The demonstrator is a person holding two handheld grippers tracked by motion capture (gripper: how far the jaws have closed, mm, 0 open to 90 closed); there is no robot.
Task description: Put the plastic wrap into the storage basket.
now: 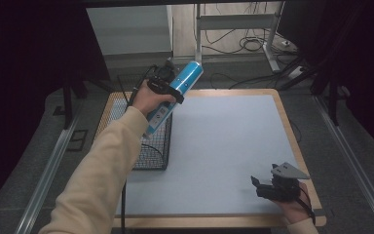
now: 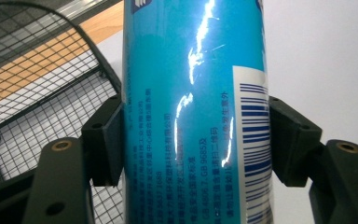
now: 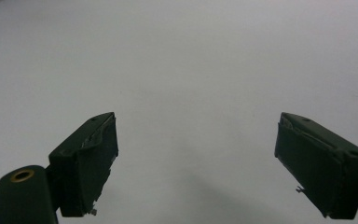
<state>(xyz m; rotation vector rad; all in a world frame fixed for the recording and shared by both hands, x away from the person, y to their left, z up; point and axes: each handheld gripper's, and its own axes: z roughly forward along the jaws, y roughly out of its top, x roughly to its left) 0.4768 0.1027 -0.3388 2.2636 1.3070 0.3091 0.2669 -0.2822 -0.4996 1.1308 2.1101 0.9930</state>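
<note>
A tall blue can point(image 1: 175, 95) with a barcode label is tilted in the air over the right edge of a black wire basket point(image 1: 148, 146). My left gripper point(image 1: 163, 90) is shut on the can's middle. In the left gripper view both black pads press the blue can point(image 2: 193, 116) from either side, with the basket's mesh point(image 2: 37, 93) below and to the left. My right gripper point(image 1: 268, 185) rests low near the table's front right corner, its jaws wide apart and nothing between them. In the right gripper view the gripper point(image 3: 196, 163) faces bare grey mat.
A grey mat point(image 1: 224, 146) covers the wooden table point(image 1: 292, 131). The basket sits at the table's left side. Beyond the table are cables and a metal frame point(image 1: 233, 29) on the floor. A dark curtain hangs on both sides.
</note>
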